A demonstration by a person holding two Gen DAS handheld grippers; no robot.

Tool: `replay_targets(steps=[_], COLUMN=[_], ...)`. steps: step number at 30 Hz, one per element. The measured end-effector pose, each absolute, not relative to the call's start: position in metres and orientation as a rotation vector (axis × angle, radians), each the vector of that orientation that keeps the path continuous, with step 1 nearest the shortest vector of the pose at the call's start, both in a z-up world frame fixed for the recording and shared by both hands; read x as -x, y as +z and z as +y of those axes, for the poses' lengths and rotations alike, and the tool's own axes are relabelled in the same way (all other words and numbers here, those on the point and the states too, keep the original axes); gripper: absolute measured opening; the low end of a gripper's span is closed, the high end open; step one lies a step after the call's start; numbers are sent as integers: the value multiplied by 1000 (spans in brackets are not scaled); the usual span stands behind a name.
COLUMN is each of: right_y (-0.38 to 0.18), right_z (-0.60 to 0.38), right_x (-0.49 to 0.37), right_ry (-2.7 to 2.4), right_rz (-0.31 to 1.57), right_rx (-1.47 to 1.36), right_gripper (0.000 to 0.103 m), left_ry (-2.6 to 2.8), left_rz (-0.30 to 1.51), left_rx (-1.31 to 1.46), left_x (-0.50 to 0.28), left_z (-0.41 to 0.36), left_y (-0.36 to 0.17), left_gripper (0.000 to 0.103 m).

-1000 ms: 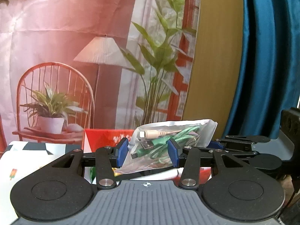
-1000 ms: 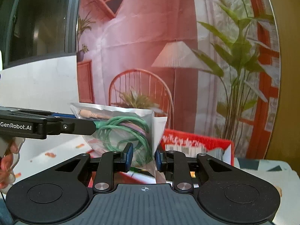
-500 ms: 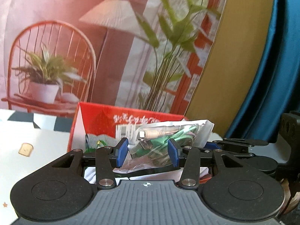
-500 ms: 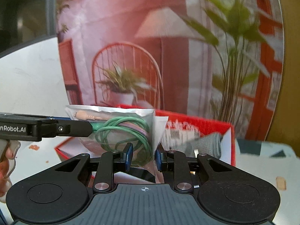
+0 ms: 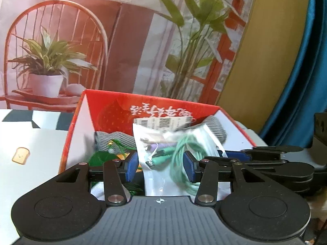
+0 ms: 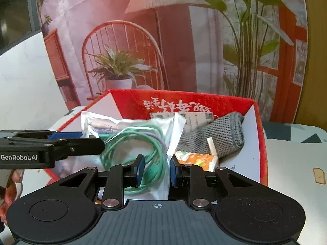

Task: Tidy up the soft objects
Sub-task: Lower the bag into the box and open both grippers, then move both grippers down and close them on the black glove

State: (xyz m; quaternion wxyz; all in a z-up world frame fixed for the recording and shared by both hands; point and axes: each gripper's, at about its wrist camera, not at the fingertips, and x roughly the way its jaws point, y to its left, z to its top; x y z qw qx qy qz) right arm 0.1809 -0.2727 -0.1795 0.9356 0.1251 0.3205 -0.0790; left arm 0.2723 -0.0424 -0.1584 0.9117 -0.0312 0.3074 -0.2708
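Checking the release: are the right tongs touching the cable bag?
Cannot tell. In the right wrist view the right tongs flank the cable bag, but no contact or gap shows plainly.
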Motion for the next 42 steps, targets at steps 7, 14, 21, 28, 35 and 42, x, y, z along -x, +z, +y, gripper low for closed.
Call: replay_targets(steps=[7, 14, 21, 28, 35, 42], right_y=[-179, -164, -158, -158, -153, -157], right_z=[-273, -256, -231, -219, -210, -205], right_x=[-173, -145, -113, -87, -62, -38], right_ry=[-253, -248, -211, -224, -248, -258], right_rz=[618, 534, 510, 514, 496, 486], right_rx=[-179, -99, -72, -103, -106, -134], right_gripper=[31, 38, 40, 55, 90, 103], left_ry=[-505, -509, -506, -492, -485, -468], left_rz=[567, 522, 549, 582, 592, 619], left_rx=[23, -2, 8, 1, -14, -23], left_x=[-263, -227, -182, -150, -126, -105], left_z=[-37, -31, -25, -17, -13, -9], left_y=[-145, -128, -132, -141, -143, -157], left_gripper=[70, 75, 75, 75, 79, 90])
